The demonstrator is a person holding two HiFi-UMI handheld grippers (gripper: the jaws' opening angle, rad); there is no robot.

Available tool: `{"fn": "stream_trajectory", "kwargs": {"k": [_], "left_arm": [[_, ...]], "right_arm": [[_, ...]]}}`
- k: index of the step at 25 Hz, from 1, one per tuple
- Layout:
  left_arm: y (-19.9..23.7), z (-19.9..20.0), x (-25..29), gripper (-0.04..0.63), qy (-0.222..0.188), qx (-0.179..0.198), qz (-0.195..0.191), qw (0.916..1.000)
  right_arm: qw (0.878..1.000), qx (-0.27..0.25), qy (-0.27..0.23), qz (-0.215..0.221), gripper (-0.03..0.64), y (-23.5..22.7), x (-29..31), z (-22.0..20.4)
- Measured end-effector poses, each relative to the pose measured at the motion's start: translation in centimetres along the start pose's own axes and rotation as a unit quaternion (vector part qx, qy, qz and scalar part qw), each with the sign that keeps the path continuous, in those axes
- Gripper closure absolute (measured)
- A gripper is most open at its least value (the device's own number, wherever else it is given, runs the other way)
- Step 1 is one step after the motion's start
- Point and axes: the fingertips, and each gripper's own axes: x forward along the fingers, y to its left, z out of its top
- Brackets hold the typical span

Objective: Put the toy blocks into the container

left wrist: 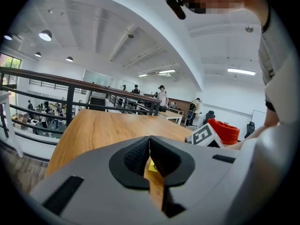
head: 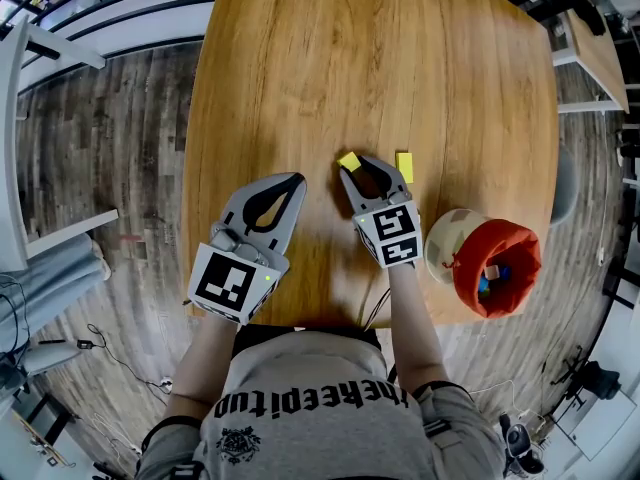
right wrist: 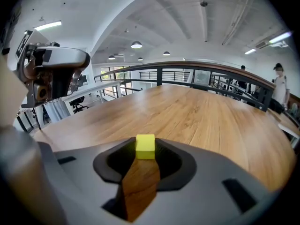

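A small yellow block point(head: 349, 161) point(right wrist: 145, 148) rests on the wooden table point(head: 380, 58), right between the tips of my right gripper point(head: 353, 168) point(right wrist: 145, 143); the tips touch both its sides. A second, longer yellow block point(head: 404, 166) lies just to the right of that gripper. The container point(head: 495, 268), a beige pouch with a red lining, stands at the table's near right edge with some coloured blocks inside. My left gripper point(head: 297, 180) point(left wrist: 150, 140) hovers left of the right one, shut and empty.
The table's near edge runs just in front of the person's body point(head: 310, 408). A railing point(right wrist: 187, 71) borders the far side, and other tables and people stand beyond it. Wooden floor point(head: 110, 158) lies to the left of the table.
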Motion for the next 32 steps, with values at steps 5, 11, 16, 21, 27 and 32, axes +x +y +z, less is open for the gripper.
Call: {"fn": "stream_trajectory", "kwargs": {"k": [5, 11, 16, 21, 27, 32], "left_arm": [[-0.2, 0.5, -0.4, 0.580, -0.007, 0.002, -0.002, 1.0000], [-0.9, 0.9, -0.9, 0.580, -0.013, 0.007, -0.012, 0.9998], [-2.1, 1.7, -1.3, 0.580, -0.024, 0.017, -0.024, 0.9993], [-3.5, 2.3, -1.9, 0.580, -0.032, 0.028, -0.041, 0.9982], [-5.4, 3.1, -2.6, 0.580, -0.044, 0.043, -0.069, 0.9957], [-6.8, 3.3, -2.9, 0.580, -0.047, 0.053, -0.096, 0.9928]], "right_arm": [[1.000, 0.005, -0.015, -0.009, 0.483, 0.1, -0.9, 1.0], [0.999, 0.023, -0.044, -0.016, 0.483, 0.4, -2.8, 2.6], [0.997, 0.026, -0.072, -0.022, 0.483, 1.0, -5.0, 4.1], [0.994, 0.033, -0.104, -0.031, 0.485, 1.8, -7.5, 5.4], [0.989, 0.037, -0.133, -0.050, 0.485, 2.8, -10.7, 6.4], [0.984, 0.044, -0.157, -0.075, 0.485, 3.3, -13.1, 7.1]]}}
